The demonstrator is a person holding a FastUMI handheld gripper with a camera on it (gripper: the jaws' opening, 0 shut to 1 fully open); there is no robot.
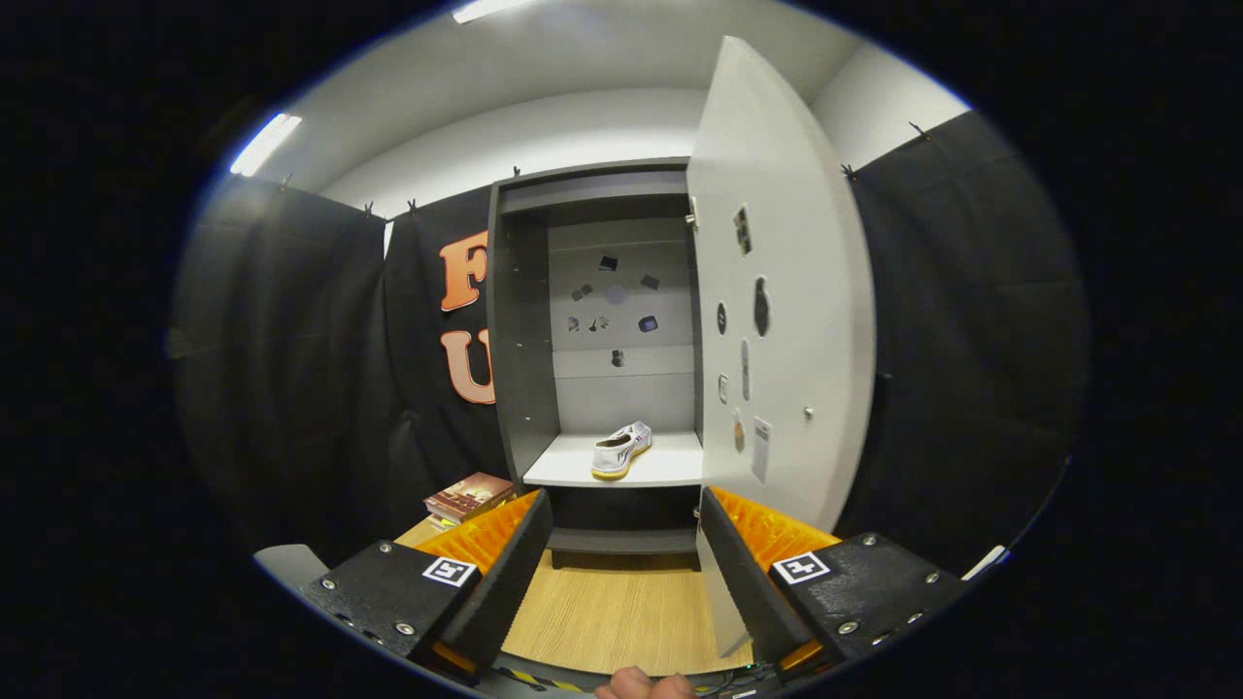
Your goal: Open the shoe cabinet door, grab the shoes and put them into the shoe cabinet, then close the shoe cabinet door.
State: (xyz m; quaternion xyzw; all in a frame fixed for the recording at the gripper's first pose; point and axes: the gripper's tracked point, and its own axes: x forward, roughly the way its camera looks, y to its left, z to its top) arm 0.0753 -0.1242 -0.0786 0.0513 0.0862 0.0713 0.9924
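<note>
The grey shoe cabinet (520,320) stands ahead of me on a wooden floor. Its door (787,291) is swung wide open to the right, with a small knob on its face. On the pale shelf (670,471) inside lies a white shoe (621,449) with a yellowish sole, toe toward me. My gripper (621,544) is open, low and back from the cabinet, with nothing between its fingers. The right finger sits just in front of the door's lower edge. Small stickers dot the cabinet's back panel and the door.
A stack of books (469,496) lies on the floor left of the cabinet base, beyond the left finger. Black cloth walls hang on both sides. The wooden floor (612,612) runs between my fingers up to the cabinet. A person's fingertips (641,687) show below the gripper.
</note>
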